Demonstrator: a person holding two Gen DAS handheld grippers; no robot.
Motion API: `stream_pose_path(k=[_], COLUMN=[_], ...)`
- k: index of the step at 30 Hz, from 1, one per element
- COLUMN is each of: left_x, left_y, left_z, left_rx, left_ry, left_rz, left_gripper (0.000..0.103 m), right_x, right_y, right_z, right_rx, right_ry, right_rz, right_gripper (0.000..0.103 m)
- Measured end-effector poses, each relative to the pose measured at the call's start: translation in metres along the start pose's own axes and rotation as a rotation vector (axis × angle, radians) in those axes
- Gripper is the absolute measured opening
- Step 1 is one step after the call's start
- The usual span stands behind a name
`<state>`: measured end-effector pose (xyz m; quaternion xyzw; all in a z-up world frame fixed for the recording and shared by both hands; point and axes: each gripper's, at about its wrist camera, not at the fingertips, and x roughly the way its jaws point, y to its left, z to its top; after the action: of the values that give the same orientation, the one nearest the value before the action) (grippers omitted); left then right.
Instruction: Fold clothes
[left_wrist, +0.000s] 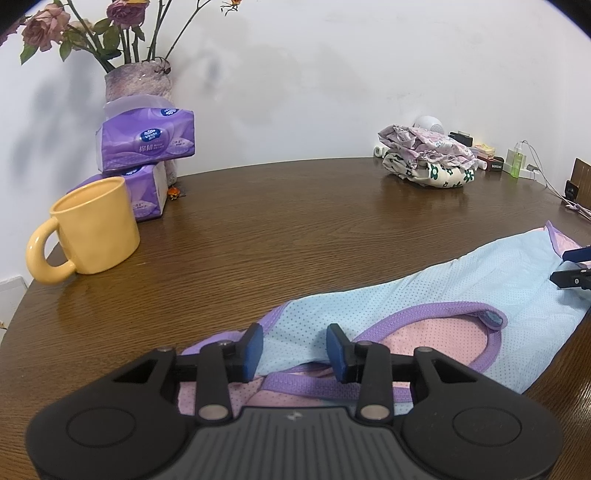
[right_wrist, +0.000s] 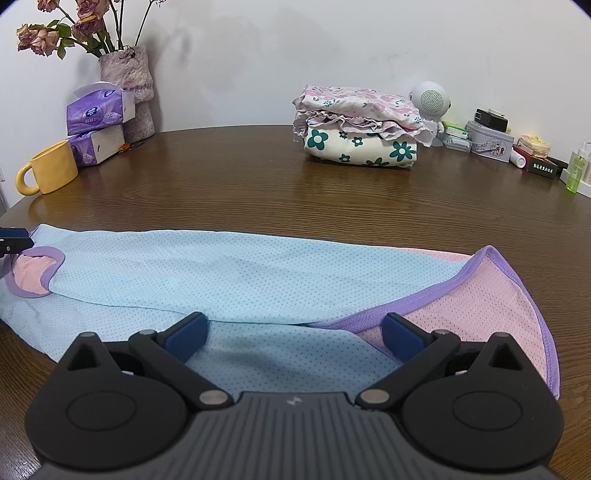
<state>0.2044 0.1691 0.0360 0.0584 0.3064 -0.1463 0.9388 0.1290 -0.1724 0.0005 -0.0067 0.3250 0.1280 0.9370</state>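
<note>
Third garment half folded on the counter (right_wrist: 258, 177)

Two folded pieces (right_wrist: 360, 127) wait at one o'clock; left tool (left_wrist: 294, 349) and right tool (right_wrist: 293, 332) stand apart over the blue-pink top (right_wrist: 236, 266).

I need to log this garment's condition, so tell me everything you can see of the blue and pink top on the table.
The blue and pink top is a sleeveless perforated mesh garment, light blue outside, pink inside, with purple binding at its openings. It lies folded lengthwise, fairly flat, along the near edge of the wooden table. The pink lining shows at one end and at an armhole. Both tongs stand open over it, left and right, neither pinching the cloth.
</note>
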Motion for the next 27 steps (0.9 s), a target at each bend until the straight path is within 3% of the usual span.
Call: stream_pose_path(k=[27], left_x=[-0.0001], left_y=[0.0001], left_z=[-0.0001], left_rx=[-0.001], left_ry=[0.0], left_rz=[0.0], left_gripper=[0.037], right_x=[-0.0001], right_y=[0.0025], right_z=[0.0], right_rx=[-0.001], right_ry=[0.0], right_rz=[0.002], right_gripper=[0.102])
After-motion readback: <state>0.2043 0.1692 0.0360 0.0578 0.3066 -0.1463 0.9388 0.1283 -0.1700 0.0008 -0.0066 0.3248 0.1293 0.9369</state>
